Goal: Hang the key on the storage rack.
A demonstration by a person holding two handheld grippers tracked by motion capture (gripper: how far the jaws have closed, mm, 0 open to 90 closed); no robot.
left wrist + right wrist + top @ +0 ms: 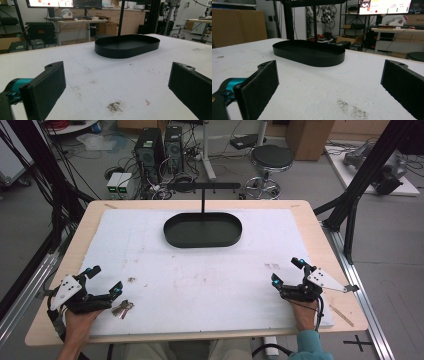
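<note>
A black oval tray [203, 231] with an upright T-shaped rack rising from it stands at the far middle of the white mat. It lies ahead of both grippers [127, 46] [309, 53]. A bunch of keys [121, 308] lies on the mat near the front left, just right of my left gripper [103, 279]. That gripper rests low over the mat, open, with nothing between its pads [47, 87]. At the front right my right gripper [287, 271] stands open too, its pads [260, 85] wide apart over bare mat.
The white mat [190, 270] covers most of the wooden table [320, 235]. Small dark stains mark the mat [115, 106] [352, 110]. Black frame posts [360, 180] stand at both sides; computers, cables and a stool [270, 160] sit on the floor beyond.
</note>
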